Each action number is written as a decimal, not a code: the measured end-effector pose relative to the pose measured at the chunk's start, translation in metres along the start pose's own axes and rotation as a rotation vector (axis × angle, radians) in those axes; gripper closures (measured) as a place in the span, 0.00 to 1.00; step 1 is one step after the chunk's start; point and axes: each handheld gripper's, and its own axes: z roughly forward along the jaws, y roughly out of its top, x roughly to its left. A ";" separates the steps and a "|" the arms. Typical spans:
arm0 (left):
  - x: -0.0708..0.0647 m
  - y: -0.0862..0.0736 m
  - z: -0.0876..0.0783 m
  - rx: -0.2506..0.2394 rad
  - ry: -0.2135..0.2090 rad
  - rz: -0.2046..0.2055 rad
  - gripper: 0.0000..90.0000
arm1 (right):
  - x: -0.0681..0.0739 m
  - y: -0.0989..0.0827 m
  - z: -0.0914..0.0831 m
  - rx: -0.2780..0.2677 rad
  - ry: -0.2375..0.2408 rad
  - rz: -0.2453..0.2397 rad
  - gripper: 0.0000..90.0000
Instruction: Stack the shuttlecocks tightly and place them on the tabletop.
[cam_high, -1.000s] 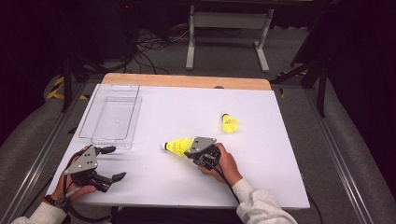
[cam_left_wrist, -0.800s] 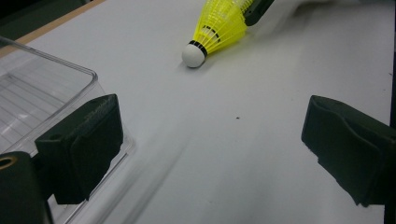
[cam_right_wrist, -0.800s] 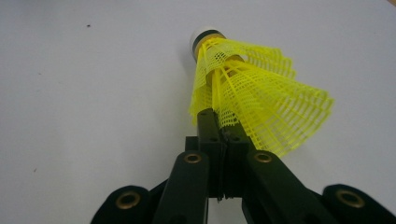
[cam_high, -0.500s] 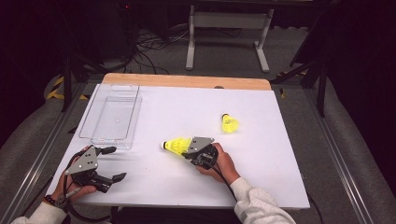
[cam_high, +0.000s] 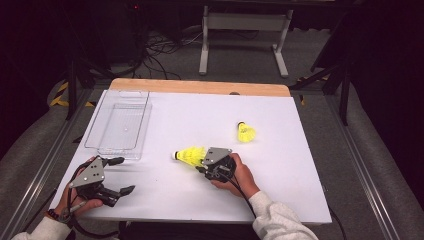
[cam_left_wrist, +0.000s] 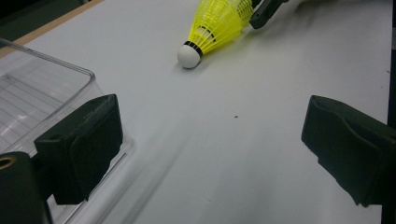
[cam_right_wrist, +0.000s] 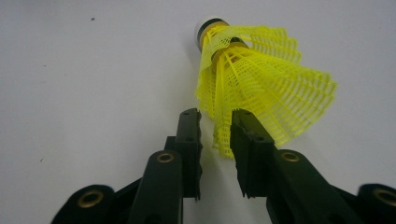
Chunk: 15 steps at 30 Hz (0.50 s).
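Shuttlecock (cam_high: 191, 155) was noted lying on its side on the white table (cam_high: 280, 165), cork pointing toward a clear tray (cam_high: 118, 125); a second shuttlecock (cam_high: 245, 132) lay well apart. Its skirt edge sat between the right gripper (cam_right_wrist: 215, 122) jaws, which were narrowly parted and had just been opening. Left gripper (cam_high: 119, 176) jaws were seen wide, with nothing between them.

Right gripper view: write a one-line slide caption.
The right tool straddles the skirt edge of a yellow shuttlecock lying on the white table.
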 end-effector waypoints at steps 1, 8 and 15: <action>0.000 0.000 0.000 -0.001 0.001 0.000 0.07 | 0.001 0.000 -0.002 0.001 -0.002 0.000 0.77; 0.000 0.001 -0.001 -0.005 0.008 0.005 0.07 | 0.005 -0.002 -0.025 -0.030 -0.026 -0.012 0.74; -0.001 0.001 -0.001 -0.006 0.009 0.004 0.07 | 0.004 -0.003 -0.046 -0.064 -0.064 -0.005 0.72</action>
